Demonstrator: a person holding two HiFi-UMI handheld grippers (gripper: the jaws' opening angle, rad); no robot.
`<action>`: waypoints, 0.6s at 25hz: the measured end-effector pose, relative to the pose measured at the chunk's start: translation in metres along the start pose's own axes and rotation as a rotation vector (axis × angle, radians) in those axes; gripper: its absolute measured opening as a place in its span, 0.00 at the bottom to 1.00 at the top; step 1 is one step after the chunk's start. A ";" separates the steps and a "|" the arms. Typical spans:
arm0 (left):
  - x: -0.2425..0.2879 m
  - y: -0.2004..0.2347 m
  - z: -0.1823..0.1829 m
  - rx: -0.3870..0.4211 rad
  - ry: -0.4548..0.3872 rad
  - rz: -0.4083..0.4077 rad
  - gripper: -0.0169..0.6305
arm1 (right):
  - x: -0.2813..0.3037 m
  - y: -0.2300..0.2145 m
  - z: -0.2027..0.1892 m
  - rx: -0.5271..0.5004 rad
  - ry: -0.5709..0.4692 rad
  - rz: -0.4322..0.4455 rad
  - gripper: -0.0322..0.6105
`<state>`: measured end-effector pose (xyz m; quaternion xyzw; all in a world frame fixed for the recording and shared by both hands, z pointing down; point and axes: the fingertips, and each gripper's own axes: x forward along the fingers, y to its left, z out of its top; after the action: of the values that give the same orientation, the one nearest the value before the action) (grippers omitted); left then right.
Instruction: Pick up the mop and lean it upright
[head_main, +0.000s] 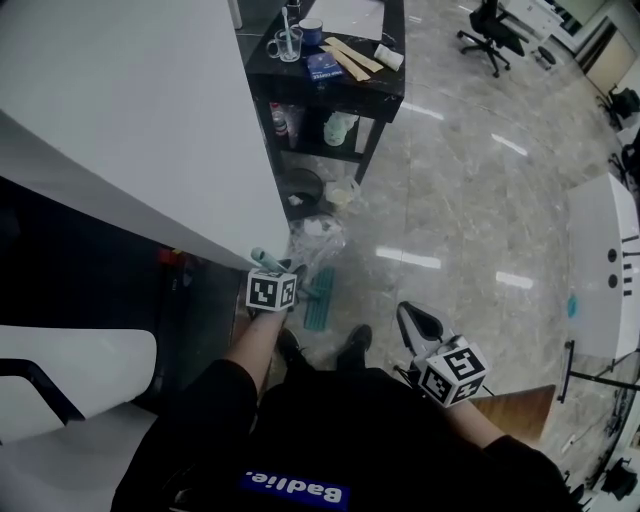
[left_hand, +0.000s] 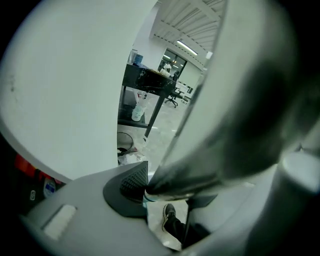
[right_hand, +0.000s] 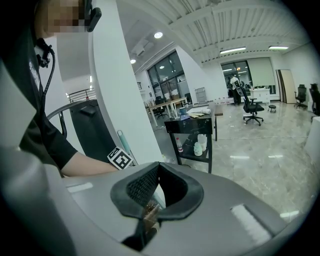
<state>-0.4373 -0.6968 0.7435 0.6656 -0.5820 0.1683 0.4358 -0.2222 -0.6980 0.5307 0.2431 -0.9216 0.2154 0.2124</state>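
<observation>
While its teal head rests on the marble floor, the mop stands near upright, its handle rising toward 10 o'clock along the white wall. Left gripper: jaws part-open, handle loosely between them. Right gripper, at 4 o'clock: jaws closed, empty. Black cart at 12 o'clock.

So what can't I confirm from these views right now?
1. Left gripper view: the blurred mop handle covers the far jaw, so it is unclear whether the left gripper presses on it.
2. Head view: the mop head is too small to show whether it lies flat on the floor.
3. Right gripper view: only a short piece of the handle shows, so its contact with the white wall is unclear.
</observation>
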 end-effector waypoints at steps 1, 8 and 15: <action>0.001 0.002 -0.001 -0.008 0.008 0.004 0.30 | 0.000 0.000 0.000 -0.002 0.001 0.001 0.06; 0.006 0.009 -0.001 -0.103 0.010 -0.001 0.36 | 0.001 0.000 0.002 -0.009 0.004 0.005 0.06; 0.005 0.007 0.008 -0.270 -0.059 -0.054 0.51 | 0.002 -0.002 0.006 -0.012 -0.002 0.009 0.07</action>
<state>-0.4449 -0.7057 0.7448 0.6211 -0.5937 0.0571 0.5084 -0.2251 -0.7033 0.5270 0.2381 -0.9241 0.2106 0.2121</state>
